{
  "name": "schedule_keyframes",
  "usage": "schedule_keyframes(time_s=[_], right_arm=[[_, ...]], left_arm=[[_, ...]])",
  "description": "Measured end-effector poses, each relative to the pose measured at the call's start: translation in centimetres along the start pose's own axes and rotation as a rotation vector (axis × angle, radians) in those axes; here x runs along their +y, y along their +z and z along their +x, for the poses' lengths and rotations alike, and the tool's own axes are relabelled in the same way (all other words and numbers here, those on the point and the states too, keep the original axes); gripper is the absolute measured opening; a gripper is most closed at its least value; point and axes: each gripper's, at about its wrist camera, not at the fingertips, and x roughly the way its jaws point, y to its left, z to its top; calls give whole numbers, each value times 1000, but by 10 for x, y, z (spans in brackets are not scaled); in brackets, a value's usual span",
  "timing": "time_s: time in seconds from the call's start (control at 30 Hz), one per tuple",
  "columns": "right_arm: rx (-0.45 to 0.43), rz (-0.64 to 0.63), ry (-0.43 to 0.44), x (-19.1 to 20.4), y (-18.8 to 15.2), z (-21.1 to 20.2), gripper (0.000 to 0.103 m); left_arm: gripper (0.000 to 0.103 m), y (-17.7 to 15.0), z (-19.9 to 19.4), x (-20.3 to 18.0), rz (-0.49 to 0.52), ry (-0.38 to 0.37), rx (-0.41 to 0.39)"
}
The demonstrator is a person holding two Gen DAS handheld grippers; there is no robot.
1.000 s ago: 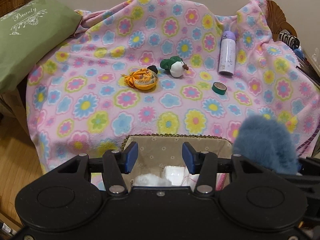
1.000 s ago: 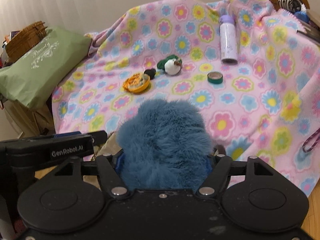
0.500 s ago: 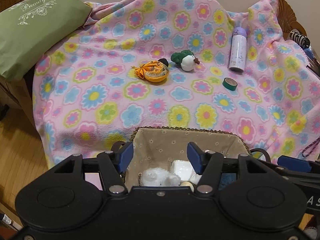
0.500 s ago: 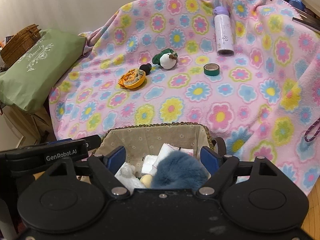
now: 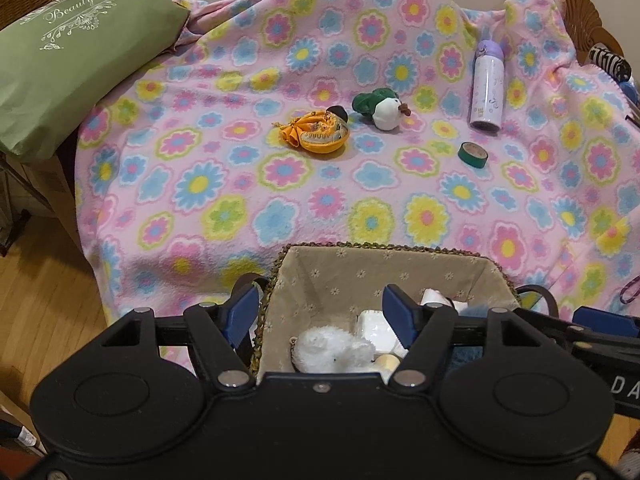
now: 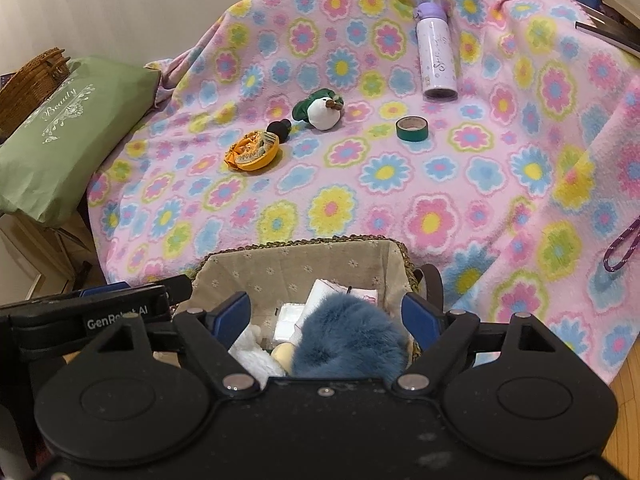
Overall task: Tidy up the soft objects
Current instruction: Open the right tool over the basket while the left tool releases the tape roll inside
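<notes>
Status, left to right. The left gripper hovered over the near-left part of the basket, jaws apart and opening, nothing between them but the basket's contents below. The right gripper hung over the same basket's right half, jaws wide and opening too, with the blue fluffy toy lying loose between and below them in the basket, no pad pressing on it.

The basket sat at the near edge of the flowered blanket. Inside it were a white fluffy toy, some white packets, a small cream ball and the blue fluffy toy, so a good share looked done.

Left out near the blanket's middle: the orange pouch, a small black piece just beside it, and the green-and-white plush to its right. Those soft ones probably go in next (my read).

Further right, the tape roll and, toward the far right corner, the purple bottle were hard items and likely stay. The green pillow lay off the blanket's far-left edge.
</notes>
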Motion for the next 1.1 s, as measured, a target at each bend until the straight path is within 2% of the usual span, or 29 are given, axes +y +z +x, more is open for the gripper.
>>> schedule_keyframes(time_s=[0.53, 0.87, 1.1], right_arm=[[12, 32, -24, -4, -4, -1, 85], [-9, -7, -43, 5, -8, -7, 89], [9, -2, -45, 2, -10, -5, 89]], left_arm=[[66, -7, 0, 1, -8, 9, 23], [66, -15, -2, 2, -25, 34, 12], [66, -18, 1, 6, -43, 52, 22]])
